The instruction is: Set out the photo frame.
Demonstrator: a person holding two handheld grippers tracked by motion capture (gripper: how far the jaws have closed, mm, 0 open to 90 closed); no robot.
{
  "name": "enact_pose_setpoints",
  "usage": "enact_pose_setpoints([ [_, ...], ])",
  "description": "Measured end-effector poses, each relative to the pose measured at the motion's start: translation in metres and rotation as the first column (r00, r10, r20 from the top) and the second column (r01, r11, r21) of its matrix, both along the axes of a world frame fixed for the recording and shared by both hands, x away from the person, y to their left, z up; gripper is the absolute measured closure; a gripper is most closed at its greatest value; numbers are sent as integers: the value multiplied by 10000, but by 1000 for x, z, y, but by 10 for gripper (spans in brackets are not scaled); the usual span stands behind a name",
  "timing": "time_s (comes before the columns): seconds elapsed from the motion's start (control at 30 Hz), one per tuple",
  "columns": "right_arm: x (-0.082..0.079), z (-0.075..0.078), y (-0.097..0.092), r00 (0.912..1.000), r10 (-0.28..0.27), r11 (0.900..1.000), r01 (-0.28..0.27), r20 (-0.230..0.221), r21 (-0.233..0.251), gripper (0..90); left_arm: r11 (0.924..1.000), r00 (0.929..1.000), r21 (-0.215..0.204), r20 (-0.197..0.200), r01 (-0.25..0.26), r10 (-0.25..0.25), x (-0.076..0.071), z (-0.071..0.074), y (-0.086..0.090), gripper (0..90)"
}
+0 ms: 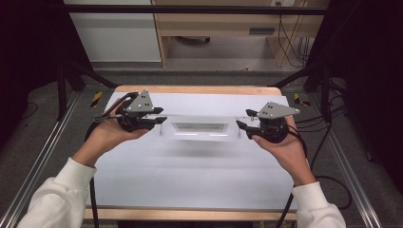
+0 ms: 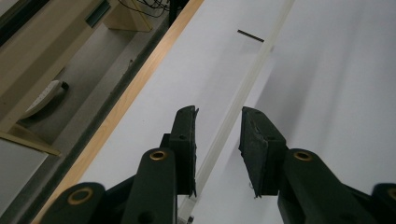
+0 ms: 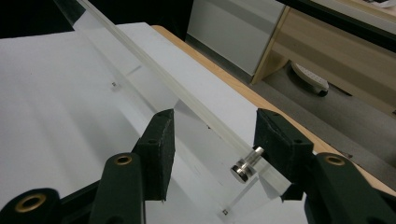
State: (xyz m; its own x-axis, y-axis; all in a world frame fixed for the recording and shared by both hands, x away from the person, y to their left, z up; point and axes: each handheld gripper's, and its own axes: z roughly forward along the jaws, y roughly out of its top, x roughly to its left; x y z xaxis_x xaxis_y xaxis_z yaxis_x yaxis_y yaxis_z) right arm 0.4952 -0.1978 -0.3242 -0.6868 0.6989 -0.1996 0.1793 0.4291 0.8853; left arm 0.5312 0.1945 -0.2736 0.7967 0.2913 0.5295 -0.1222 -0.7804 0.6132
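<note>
A clear acrylic panel [image 1: 199, 127] with a rectangular frame at its middle stands on short posts on the white table sheet [image 1: 190, 166]. My left gripper [image 1: 159, 119] is at the panel's left end, open. In the left gripper view the jaws [image 2: 218, 116] straddle the panel's thin upper edge [image 2: 243, 88] without pinching it. My right gripper [image 1: 240, 124] is at the right end, also open. In the right gripper view the jaws [image 3: 212, 116] stand either side of the clear edge [image 3: 154, 70], and a small metal stud [image 3: 245, 169] sits close to the right jaw.
The white sheet lies on a wooden tabletop [image 1: 199, 89] whose edge runs along the far side. Metal frame rails [image 1: 43, 152] flank the table. Cables [image 1: 328, 128] lie on the floor at the right. A light cabinet [image 1: 119, 33] and wooden furniture stand beyond.
</note>
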Motion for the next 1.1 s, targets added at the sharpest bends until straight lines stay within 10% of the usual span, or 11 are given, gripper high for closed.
enact_pose_setpoints([
  [0.7,24,5,-6,9980,-600,9965,586,209,591,504,9994,9998,-331,-207,-40,33,35,9,0,629],
  [0.83,29,6,-6,9981,-592,9965,581,165,604,504,9961,9997,-849,27,-225,228,41,12,4,482],
  [1.1,36,9,-6,9974,-722,9955,717,54,617,499,9410,9946,-3289,365,-801,974,27,22,31,186],
])
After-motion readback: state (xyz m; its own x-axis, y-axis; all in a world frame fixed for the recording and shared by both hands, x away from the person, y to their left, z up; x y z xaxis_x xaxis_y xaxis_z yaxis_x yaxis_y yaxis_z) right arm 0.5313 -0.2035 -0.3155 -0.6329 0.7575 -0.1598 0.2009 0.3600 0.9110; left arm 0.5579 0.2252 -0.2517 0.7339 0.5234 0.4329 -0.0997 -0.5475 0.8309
